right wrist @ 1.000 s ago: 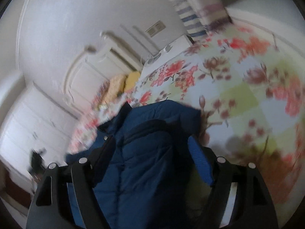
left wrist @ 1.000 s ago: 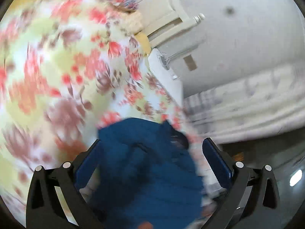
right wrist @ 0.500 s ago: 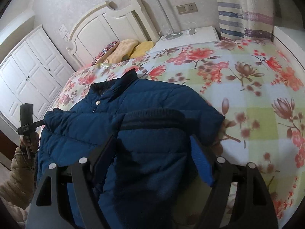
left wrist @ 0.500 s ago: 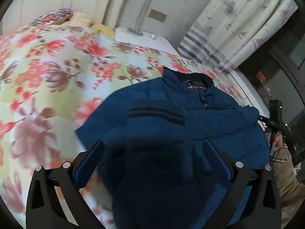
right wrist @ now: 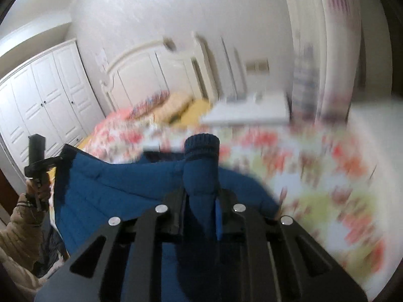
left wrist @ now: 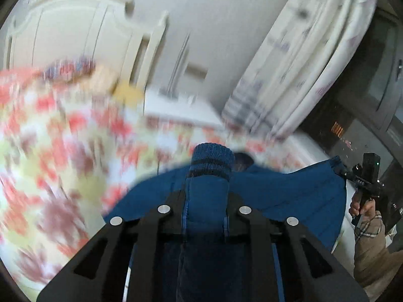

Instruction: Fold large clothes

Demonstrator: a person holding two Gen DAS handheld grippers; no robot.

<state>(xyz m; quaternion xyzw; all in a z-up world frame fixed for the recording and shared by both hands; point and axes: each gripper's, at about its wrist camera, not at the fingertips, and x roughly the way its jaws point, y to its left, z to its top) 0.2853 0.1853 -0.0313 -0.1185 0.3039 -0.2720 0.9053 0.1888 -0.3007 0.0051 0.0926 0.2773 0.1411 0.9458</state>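
Observation:
A blue padded jacket [left wrist: 289, 196] hangs stretched above a floral bedspread [left wrist: 50, 151]. My left gripper [left wrist: 205, 211] is shut on one sleeve, whose ribbed cuff [left wrist: 211, 161] sticks out past the jaws. My right gripper [right wrist: 199, 209] is shut on the other sleeve, with its cuff [right wrist: 201, 147] standing up beyond the jaws. The jacket body [right wrist: 113, 188] spreads between the two grippers. In the left wrist view the right gripper's handle [left wrist: 365, 178] shows at the far right; in the right wrist view the left one [right wrist: 37, 161] shows at the far left. Both views are motion-blurred.
A white headboard [right wrist: 141, 75] and pillows [right wrist: 176, 105] stand at the bed's far end. A white nightstand [right wrist: 246, 113] sits beside it, with curtains [left wrist: 302, 75] to the right. White wardrobe doors [right wrist: 37, 95] line the left wall.
Both grippers have shut on the jacket sleeves, which lay loose between open jaws half a second ago. Both have lifted, and the jacket now hangs stretched above the bed.

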